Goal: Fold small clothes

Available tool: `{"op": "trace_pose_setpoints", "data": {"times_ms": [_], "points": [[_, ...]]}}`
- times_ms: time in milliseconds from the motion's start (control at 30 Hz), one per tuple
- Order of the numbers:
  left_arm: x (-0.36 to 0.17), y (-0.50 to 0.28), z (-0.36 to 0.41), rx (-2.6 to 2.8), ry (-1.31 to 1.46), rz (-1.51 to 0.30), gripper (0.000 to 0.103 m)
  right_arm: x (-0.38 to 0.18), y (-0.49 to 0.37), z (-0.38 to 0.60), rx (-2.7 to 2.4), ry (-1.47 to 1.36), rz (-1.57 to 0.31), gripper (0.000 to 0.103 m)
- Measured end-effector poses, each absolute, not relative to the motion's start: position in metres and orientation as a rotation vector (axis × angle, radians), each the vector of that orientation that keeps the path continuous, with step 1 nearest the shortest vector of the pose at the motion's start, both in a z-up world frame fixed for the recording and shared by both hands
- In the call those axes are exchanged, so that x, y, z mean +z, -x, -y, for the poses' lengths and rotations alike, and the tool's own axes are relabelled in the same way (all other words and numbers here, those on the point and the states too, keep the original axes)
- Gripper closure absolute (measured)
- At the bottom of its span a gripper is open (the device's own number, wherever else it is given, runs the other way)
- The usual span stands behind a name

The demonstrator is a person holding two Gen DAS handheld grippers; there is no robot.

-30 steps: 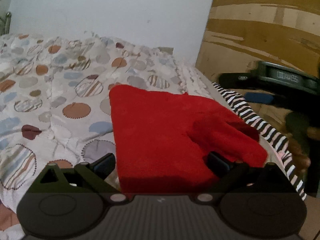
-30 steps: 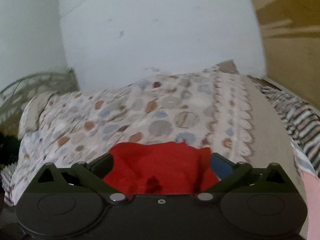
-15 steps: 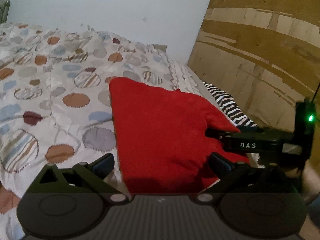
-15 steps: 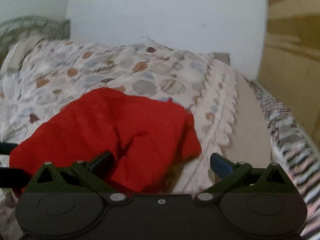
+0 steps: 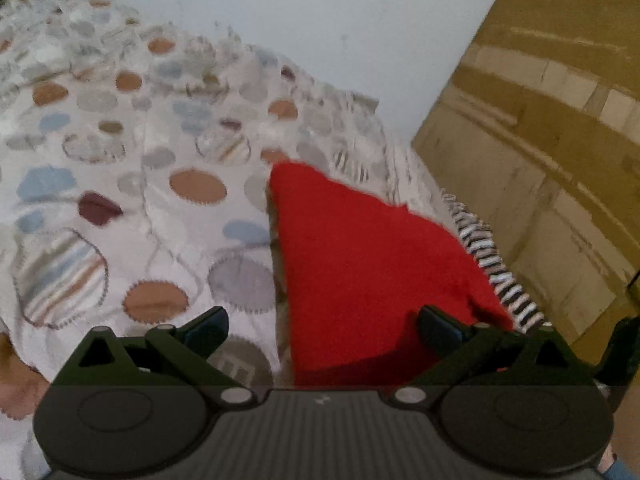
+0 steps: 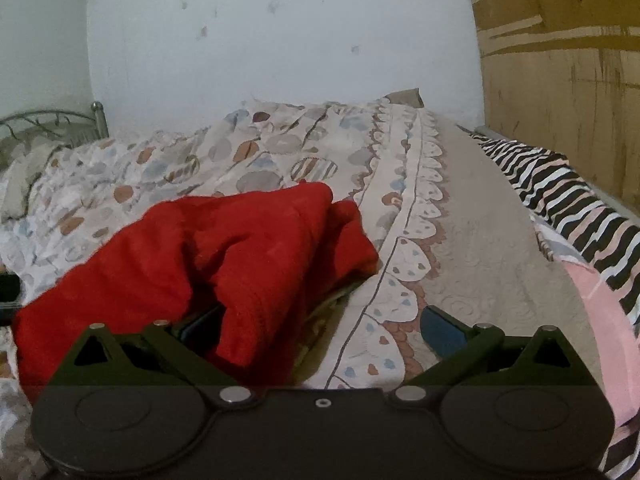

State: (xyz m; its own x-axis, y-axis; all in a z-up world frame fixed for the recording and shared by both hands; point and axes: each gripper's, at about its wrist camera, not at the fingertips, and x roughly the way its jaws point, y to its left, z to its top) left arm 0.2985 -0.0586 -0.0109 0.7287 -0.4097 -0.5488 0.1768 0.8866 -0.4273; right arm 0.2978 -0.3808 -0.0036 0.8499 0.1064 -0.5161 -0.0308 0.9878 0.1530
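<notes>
A red garment (image 5: 360, 264) lies folded on the dotted bedspread (image 5: 120, 184). My left gripper (image 5: 322, 326) is open at its near edge, with the cloth between the spread fingers and nothing held. In the right wrist view the red garment (image 6: 224, 256) lies bunched at the left. My right gripper (image 6: 320, 330) is open and empty. Its left finger is partly hidden behind the cloth's near edge and its right finger (image 6: 442, 330) is over bare bedspread (image 6: 472, 248).
A black, white and pink striped cloth (image 6: 560, 192) lies along the bed's right edge, also showing in the left wrist view (image 5: 492, 264). A brown board wall (image 5: 552, 152) stands at the right and a white wall (image 6: 280, 40) behind. A metal bed frame (image 6: 52, 120) is far left.
The right gripper has pulled away to the right and is gone from the left view. The left gripper has shifted left, so the red garment now sits right of centre.
</notes>
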Motion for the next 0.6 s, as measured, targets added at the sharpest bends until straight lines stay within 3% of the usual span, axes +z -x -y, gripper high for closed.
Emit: {"op": "trace_pose_setpoints", "data": {"times_ms": [333, 500, 600], "points": [[-0.014, -0.302, 0.072, -0.339, 0.282, -0.664, 0.001, 0.023, -0.288, 0.394, 0.178, -0.264, -0.436, 0.001], [-0.015, -0.303, 0.074, -0.341, 0.274, -0.663, 0.000, 0.026, -0.319, 0.396, 0.154, -0.306, -0.468, 0.001], [-0.016, -0.304, 0.074, -0.344, 0.284, -0.666, 0.000, 0.023, -0.333, 0.392, 0.151, -0.285, -0.478, 0.007]]}}
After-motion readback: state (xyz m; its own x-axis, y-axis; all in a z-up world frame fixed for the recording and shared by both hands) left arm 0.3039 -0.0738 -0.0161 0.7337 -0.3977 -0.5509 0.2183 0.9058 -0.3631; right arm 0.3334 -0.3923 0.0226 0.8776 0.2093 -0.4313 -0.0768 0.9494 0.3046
